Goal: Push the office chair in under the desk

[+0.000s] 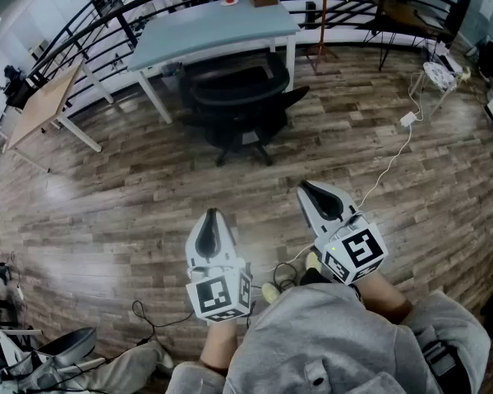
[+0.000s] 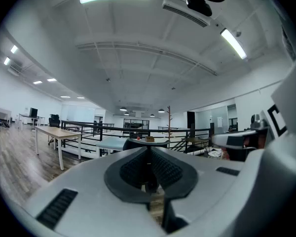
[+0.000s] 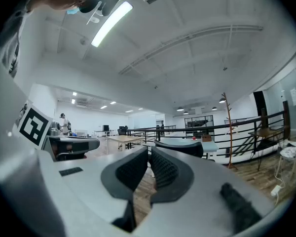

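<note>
Head view: the office chair [image 1: 238, 97] stands at the edge of the surface [image 1: 214, 35], seemingly only partly under it.

Left gripper view: the left hand-held gripper [image 2: 148, 154] is closed and empty.

Right gripper view: the right hand-held gripper [image 3: 149, 157] is likewise closed and empty.

We judge the approach still to be made. Next, the person must step up and press the backrest.

The person is wearing a loose grey sweatshirt [image 1: 329, 343]. The left gripper [image 1: 211, 214] and the right gripper [image 1: 305, 186] are each showing a smooth pale-grey shell tapering to black, ribbed fingers [image 1: 209, 236]. A white cube [image 1: 219, 295] is carrying black square markers behind each shell, and a small green light [image 1: 335, 249] is glowing on the right one.
</note>
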